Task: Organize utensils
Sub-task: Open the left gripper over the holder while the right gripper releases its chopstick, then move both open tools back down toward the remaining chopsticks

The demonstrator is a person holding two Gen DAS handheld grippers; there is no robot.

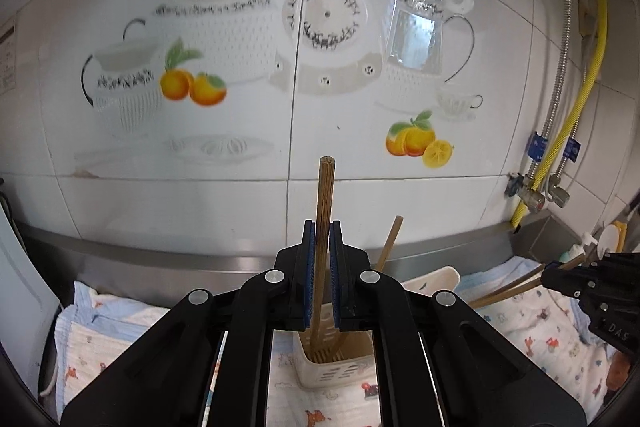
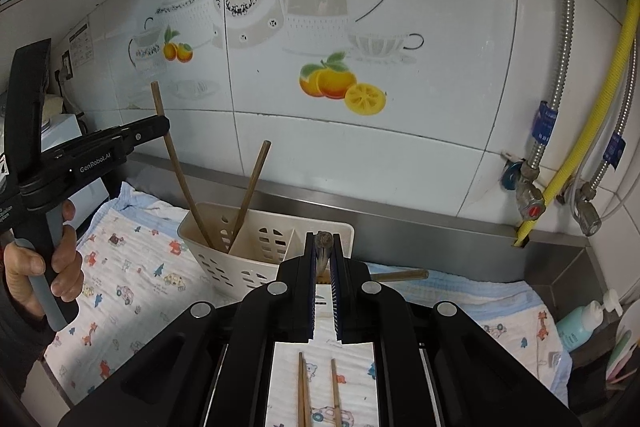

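Left gripper (image 1: pixel 322 239) pinches chopstick (image 1: pixel 325 195) upright, tip already inside left part of holder (image 2: pixel 224 251). We loosen slowly, let it lean beside other stick (image 2: pixel 250 195). Right gripper (image 2: pixel 323 247) clamps chopsticks end-on; loose ones (image 2: pixel 318 391) lie on near cloth (image 2: pixel 132 275).

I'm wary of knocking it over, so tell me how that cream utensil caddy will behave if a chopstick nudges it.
The cream utensil caddy looks like thin, perforated plastic, so probably light. It stands on soft printed cloth, which may let it rock. Two chopsticks lean inside one end, so it could tip that way if pushed.
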